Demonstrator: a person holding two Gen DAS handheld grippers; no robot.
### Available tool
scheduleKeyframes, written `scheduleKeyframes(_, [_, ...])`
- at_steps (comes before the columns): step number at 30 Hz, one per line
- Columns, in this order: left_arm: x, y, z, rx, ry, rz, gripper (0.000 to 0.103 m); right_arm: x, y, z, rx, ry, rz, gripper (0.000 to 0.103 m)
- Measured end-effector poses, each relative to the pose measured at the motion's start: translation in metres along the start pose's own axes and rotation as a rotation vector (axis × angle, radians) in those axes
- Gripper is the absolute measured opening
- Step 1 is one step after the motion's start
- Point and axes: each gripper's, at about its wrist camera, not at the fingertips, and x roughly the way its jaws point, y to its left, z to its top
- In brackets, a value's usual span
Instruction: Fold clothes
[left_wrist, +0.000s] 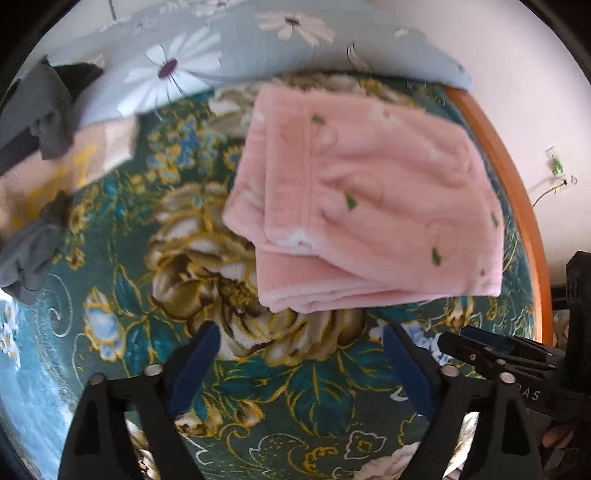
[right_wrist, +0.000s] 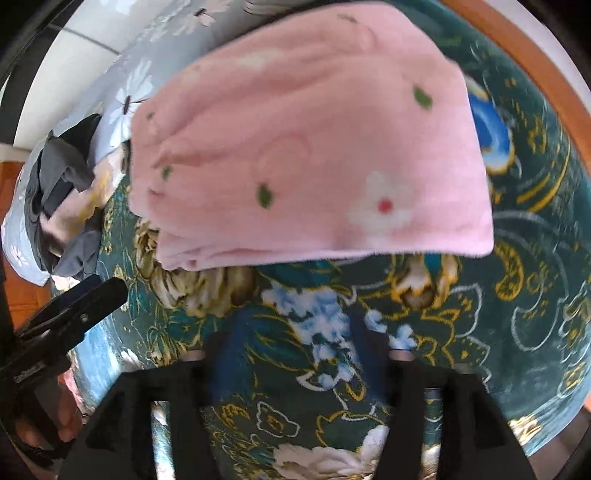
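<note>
A pink fleece garment (left_wrist: 369, 206) with small green leaves lies folded into a thick rectangle on the green floral bedspread (left_wrist: 295, 387). It also shows in the right wrist view (right_wrist: 306, 147). My left gripper (left_wrist: 301, 332) is open and empty, just short of the garment's near edge. My right gripper (right_wrist: 295, 325) is open and empty, its blue pads blurred, a little short of the garment's near edge. The right gripper shows at the right of the left wrist view (left_wrist: 498, 350), and the left gripper shows at the left of the right wrist view (right_wrist: 74, 306).
A pile of grey and cream clothes (left_wrist: 40, 166) lies at the far left, also in the right wrist view (right_wrist: 70, 206). A light blue daisy-print pillow (left_wrist: 192, 62) lies behind. The orange wooden bed edge (left_wrist: 517, 192) runs along the right, by a white wall.
</note>
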Motion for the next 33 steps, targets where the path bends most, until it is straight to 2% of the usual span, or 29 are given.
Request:
scheduleKeyframes(1, [-0.006, 0.001, 0.002, -0.007, -0.012, 0.002, 0.101, -0.004, 0.003, 0.000, -0.013, -0.009, -0.007, 0.076])
scheduleKeyframes(5, [-0.021, 0.009, 0.001, -0.051, -0.037, 0.014, 0.103, -0.013, 0.015, -0.009, -0.049, -0.030, -0.066, 0.077])
scheduleKeyframes(7, [-0.028, 0.013, -0.008, -0.088, -0.044, -0.015, 0.103, -0.014, 0.018, -0.018, -0.046, -0.044, -0.106, 0.090])
scheduleKeyframes(10, [-0.035, 0.018, -0.021, -0.117, -0.055, -0.039, 0.103, -0.023, 0.015, -0.035, -0.015, -0.052, -0.148, 0.092])
scheduleKeyframes(12, [-0.039, 0.019, -0.030, -0.106, -0.088, -0.030, 0.103, -0.026, 0.016, -0.041, -0.019, -0.046, -0.184, 0.093])
scheduleKeyframes(16, [-0.051, 0.019, -0.038, -0.045, -0.204, 0.030, 0.103, -0.030, 0.022, -0.042, -0.002, -0.052, -0.193, 0.094])
scheduleKeyframes(18, [-0.053, 0.021, -0.038, -0.015, -0.228, 0.044, 0.103, -0.031, 0.023, -0.040, 0.032, -0.058, -0.191, 0.094])
scheduleKeyframes(22, [-0.050, 0.033, -0.035, -0.011, -0.226, 0.044, 0.103, -0.026, 0.023, -0.040, 0.089, -0.055, -0.228, 0.097])
scheduleKeyframes(30, [-0.023, 0.055, -0.026, -0.021, -0.185, 0.051, 0.103, -0.006, 0.035, -0.045, -0.001, -0.031, -0.324, 0.097])
scheduleKeyframes(33, [-0.010, 0.059, -0.021, -0.004, -0.166, 0.043, 0.103, 0.004, 0.038, -0.041, -0.021, -0.011, -0.331, 0.097])
